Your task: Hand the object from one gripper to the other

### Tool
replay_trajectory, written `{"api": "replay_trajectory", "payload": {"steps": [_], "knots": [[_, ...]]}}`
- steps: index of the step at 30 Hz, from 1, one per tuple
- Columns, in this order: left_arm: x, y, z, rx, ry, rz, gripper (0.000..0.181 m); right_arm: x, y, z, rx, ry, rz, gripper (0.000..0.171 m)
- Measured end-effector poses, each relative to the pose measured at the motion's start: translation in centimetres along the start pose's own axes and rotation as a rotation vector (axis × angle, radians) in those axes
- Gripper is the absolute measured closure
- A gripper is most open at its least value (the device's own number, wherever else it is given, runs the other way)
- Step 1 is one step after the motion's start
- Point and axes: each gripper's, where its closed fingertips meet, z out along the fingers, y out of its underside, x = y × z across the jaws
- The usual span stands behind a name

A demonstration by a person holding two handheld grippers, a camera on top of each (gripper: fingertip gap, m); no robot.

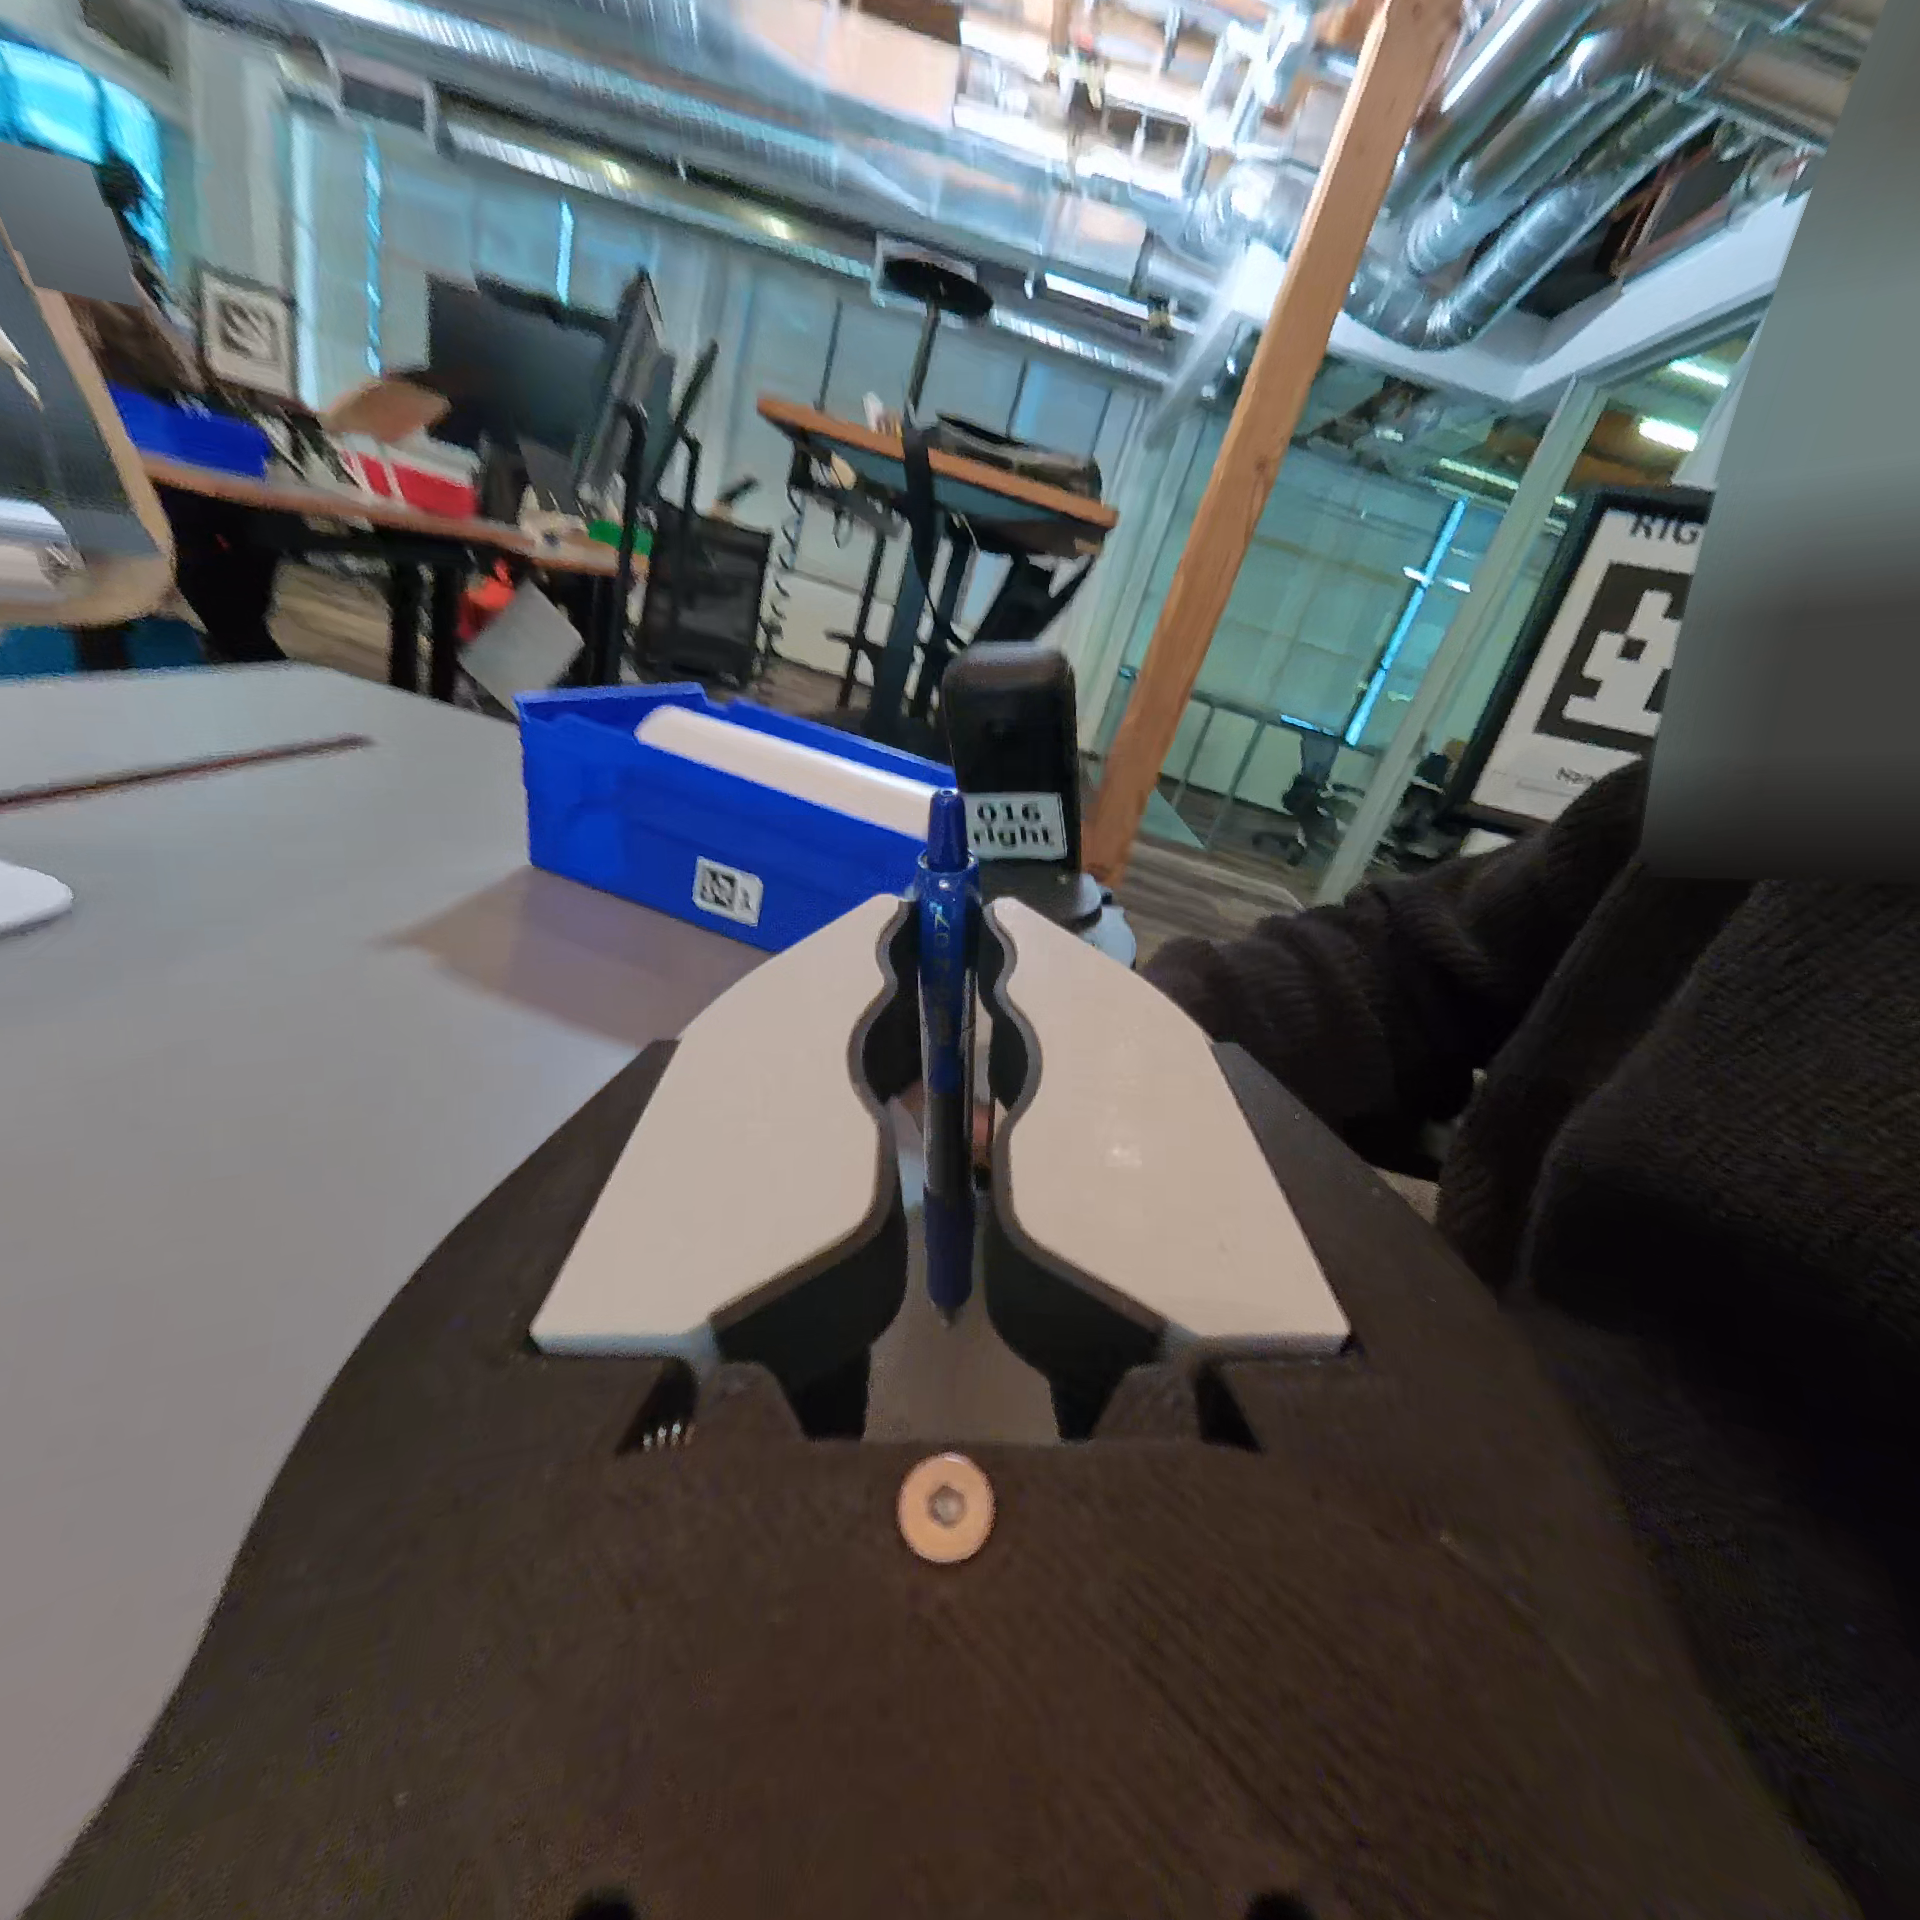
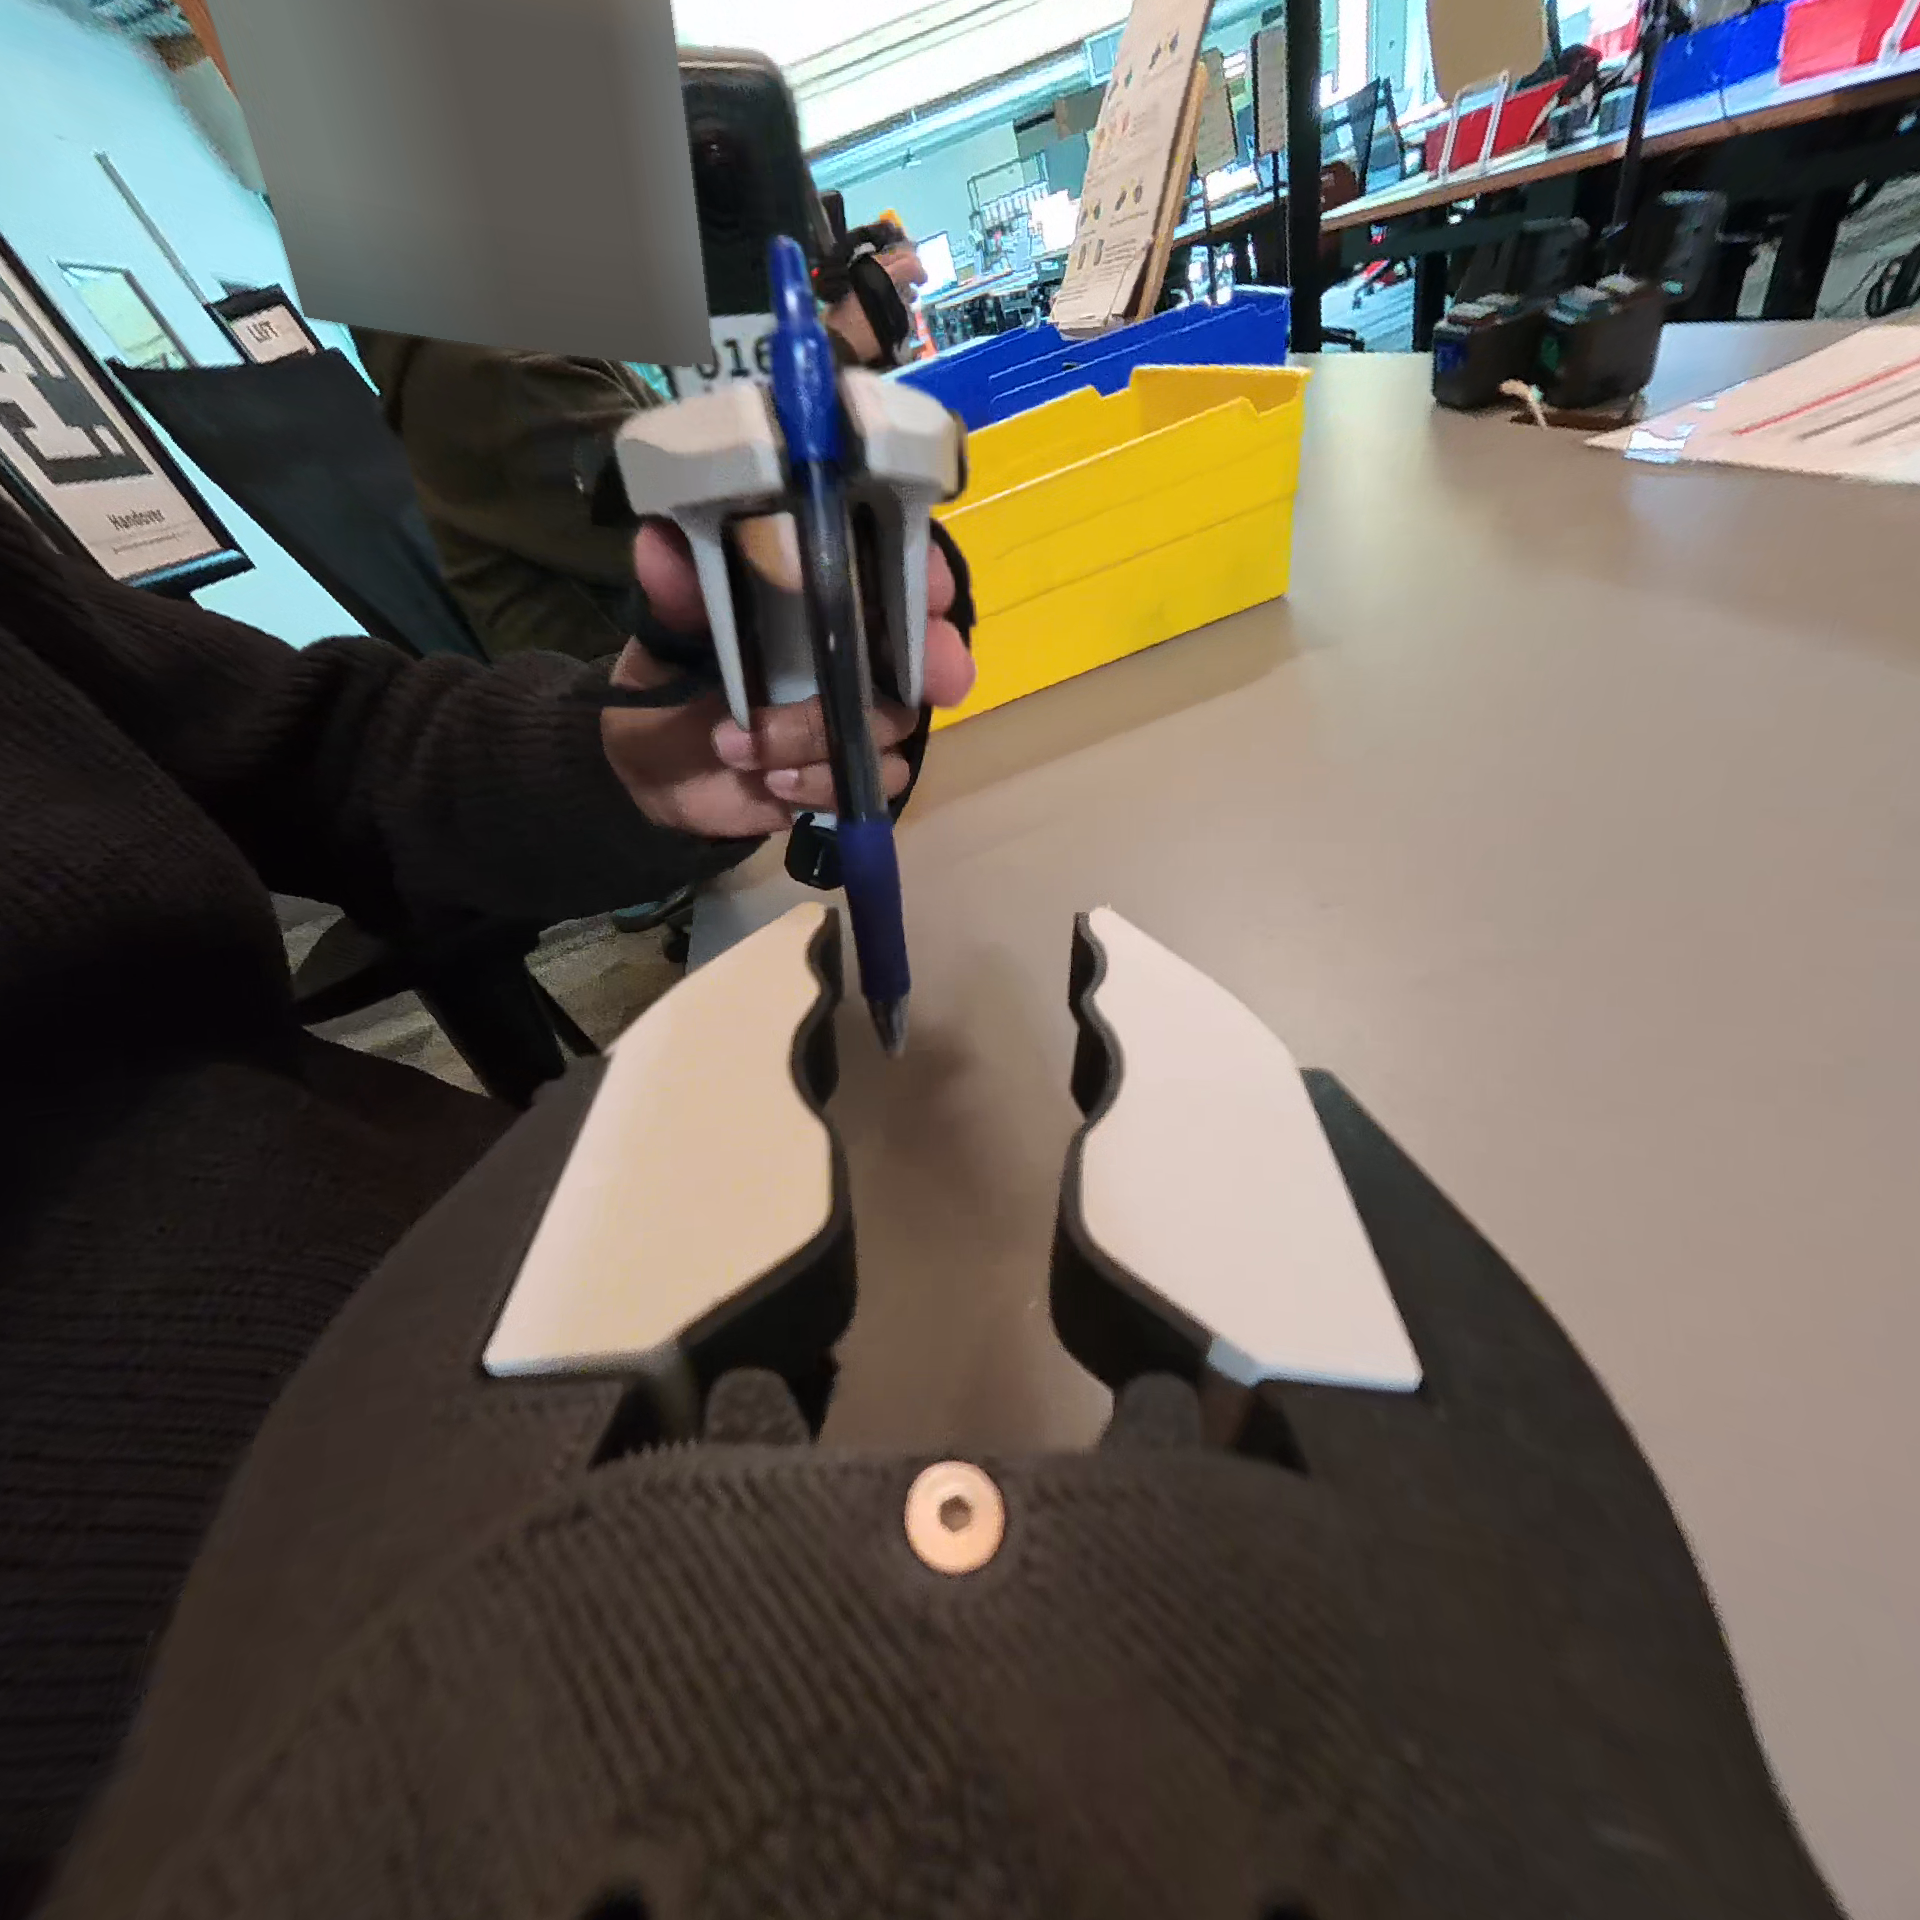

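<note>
The blue ballpoint pen with a dark barrel and a rubbery blue grip sleeve [image 2: 831,582] sits clamped in the left gripper [image 2: 795,447], held near its clip end between the pale grey fingers [image 2: 686,457], its writing tip hanging down and tilted toward the right gripper; in the left wrist view the same pen [image 1: 948,1049] runs along the narrow slot between the closed wavy pads, cap end poking out past the fingertips. Nearest in the right wrist view, the right gripper [image 2: 951,925] stands with its jaws wide apart and holds nothing; the pen's tip dips just between its fingertips, closer to the left finger [image 2: 707,1132] than to the other, touching neither as far as I can tell. The step in hand looks like the approach to the handover: giver gripping, receiver open and lined up. The next move calls, I judge, for the right gripper to ease forward so the grip sleeve lies between its pads, centre it, close firmly, and only then for the left gripper to let go. Beyond, the person's hand [image 2: 769,727] wraps the left gripper's handle over the grey-beige surface [image 2: 1507,831]; farther back stand a yellow plastic bin [image 2: 1132,520] and a blue plastic bin [image 2: 1101,353].
</note>
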Motion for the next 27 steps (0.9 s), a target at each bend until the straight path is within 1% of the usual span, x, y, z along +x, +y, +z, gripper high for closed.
{"api": "replay_trajectory", "payload": {"steps": [5, 11, 17, 20, 27], "knots": [[0.5, 2.3, 1.1, -0.101, 0.060, -0.114, 0.170, -1.5, 0.3, 0.5, -0.023, -0.041, -0.067, 0.135], [1.0, 3.9, 1.8, -0.146, 0.098, -0.174, 0.170, -3.2, 1.0, 1.3, -0.065, -0.087, -0.118, 0.142], [1.4, 4.8, 2.2, -0.179, 0.120, -0.202, 0.170, -3.5, 0.8, 1.4, -0.055, -0.109, -0.095, 0.149], [1.5, 5.1, 2.3, -0.189, 0.127, -0.200, 0.170, -3.3, 0.7, 1.2, -0.049, -0.110, -0.070, 0.158], [1.7, 4.9, 2.4, -0.170, 0.147, -0.217, 0.169, -3.3, 0.5, 1.1, -0.036, -0.131, -0.010, 0.160]]}}
